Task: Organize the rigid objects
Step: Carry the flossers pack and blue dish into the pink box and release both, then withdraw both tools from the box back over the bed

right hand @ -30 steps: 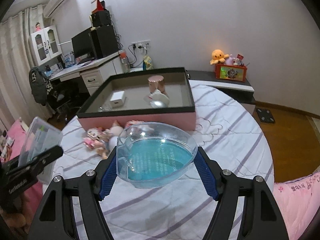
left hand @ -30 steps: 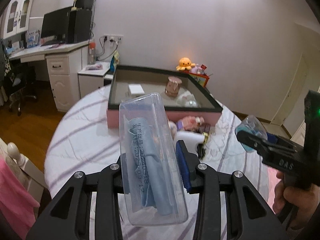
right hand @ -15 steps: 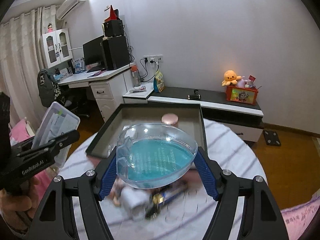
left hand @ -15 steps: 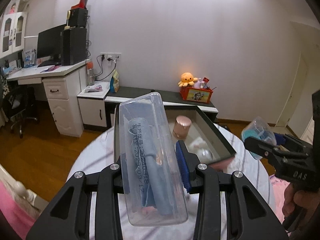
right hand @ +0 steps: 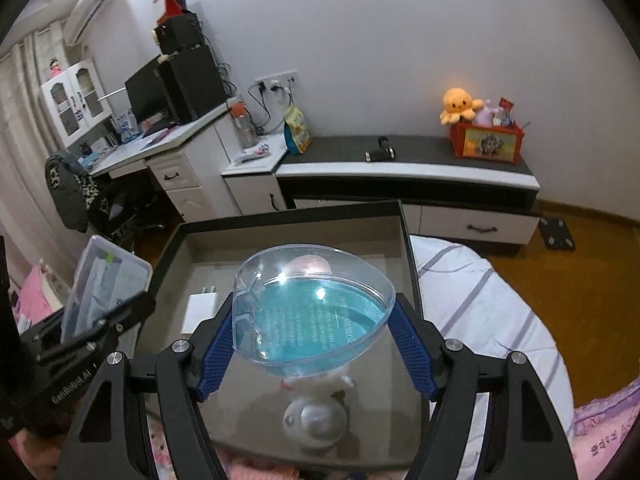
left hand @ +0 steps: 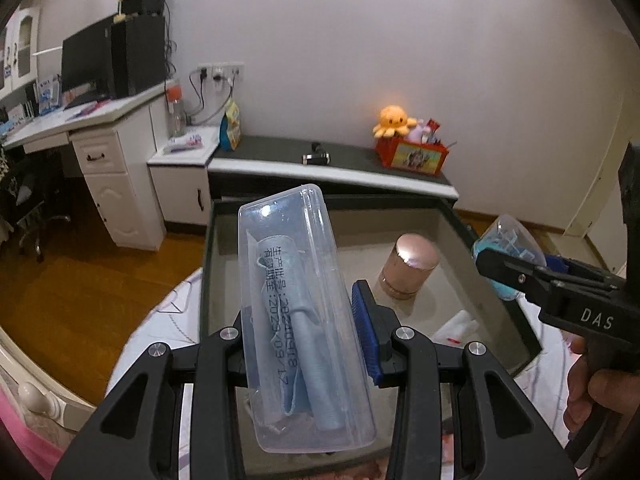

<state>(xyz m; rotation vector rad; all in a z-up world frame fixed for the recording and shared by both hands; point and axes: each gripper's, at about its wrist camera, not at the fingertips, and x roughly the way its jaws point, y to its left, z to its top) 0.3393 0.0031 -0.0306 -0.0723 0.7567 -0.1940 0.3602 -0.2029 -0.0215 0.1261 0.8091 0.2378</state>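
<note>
Bedroom wall and low cabinet behind, we've got both loads over the tray [right hand: 404, 240] now: left claw [left hand: 304, 344] clamped on the clear case [left hand: 304, 312], right claw [right hand: 316, 332] gripping the blue-bottomed dish [right hand: 316, 308], copper jar [left hand: 408, 266] already inside below, neither piece set down yet.

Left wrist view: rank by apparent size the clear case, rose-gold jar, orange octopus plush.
1. clear case, largest by far, though it sits in the left gripper right at the lens, so nearness inflates it.
2. rose-gold jar in the tray.
3. orange octopus plush, smallest, but farthest away.
</note>
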